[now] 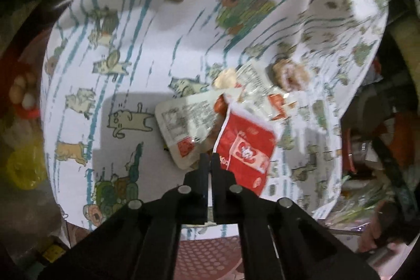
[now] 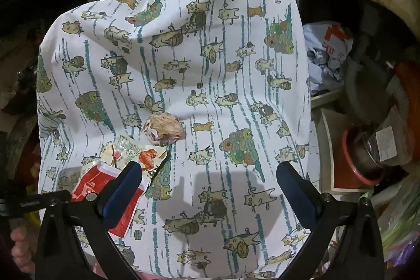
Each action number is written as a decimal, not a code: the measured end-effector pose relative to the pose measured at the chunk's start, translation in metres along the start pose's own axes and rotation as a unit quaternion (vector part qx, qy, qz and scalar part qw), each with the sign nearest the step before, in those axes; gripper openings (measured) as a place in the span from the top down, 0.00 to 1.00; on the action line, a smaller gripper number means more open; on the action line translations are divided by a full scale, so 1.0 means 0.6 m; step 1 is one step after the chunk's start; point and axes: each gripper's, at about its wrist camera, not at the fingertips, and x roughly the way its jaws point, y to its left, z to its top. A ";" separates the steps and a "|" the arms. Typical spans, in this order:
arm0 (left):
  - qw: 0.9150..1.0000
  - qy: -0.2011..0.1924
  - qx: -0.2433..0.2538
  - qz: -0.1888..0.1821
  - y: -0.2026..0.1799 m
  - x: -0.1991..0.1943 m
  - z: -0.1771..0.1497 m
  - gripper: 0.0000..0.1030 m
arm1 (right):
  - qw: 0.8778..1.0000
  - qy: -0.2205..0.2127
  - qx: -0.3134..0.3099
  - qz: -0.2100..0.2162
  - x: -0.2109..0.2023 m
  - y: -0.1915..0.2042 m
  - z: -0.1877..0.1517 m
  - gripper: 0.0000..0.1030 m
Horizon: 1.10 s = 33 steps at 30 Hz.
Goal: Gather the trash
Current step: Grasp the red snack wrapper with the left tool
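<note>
A cat-print cloth point(image 1: 131, 43) point(image 2: 236, 70) carries a pile of trash. In the left wrist view the pile holds a red wrapper point(image 1: 246, 146), a white packet point(image 1: 183, 122), a clear printed wrapper point(image 1: 257, 80) and a crumpled paper ball point(image 1: 288, 72). My left gripper point(image 1: 209, 159) is shut, and the red wrapper's near corner looks pinched between its tips. In the right wrist view my right gripper point(image 2: 210, 175) stands wide open and empty above bare cloth. To its left lie the red wrapper point(image 2: 89, 183) and the clear wrapper point(image 2: 136, 151). The paper ball point(image 2: 164, 130) sits just beyond them.
To the right of the cloth are a crumpled plastic bag point(image 2: 328, 49), a white box edge point(image 2: 328, 138) and a red-rimmed container point(image 2: 362, 154). A yellow bag point(image 1: 23, 167) lies left of it, and a pink perforated surface point(image 1: 207, 253) shows under its near edge. A hand point(image 2: 18, 240) is low at left.
</note>
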 end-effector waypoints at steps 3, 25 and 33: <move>0.999 -0.020 0.005 -0.026 -0.006 -0.031 0.004 1.00 | 1.000 0.002 -0.004 0.004 0.000 0.009 -0.003 0.00; 0.985 -0.161 0.049 0.049 -0.014 -0.178 0.007 1.00 | 0.977 0.120 -0.103 0.146 0.056 0.147 -0.088 0.01; 0.983 -0.173 0.044 0.048 0.003 -0.196 0.003 1.00 | 0.963 0.168 -0.150 0.144 0.112 0.220 -0.125 0.38</move>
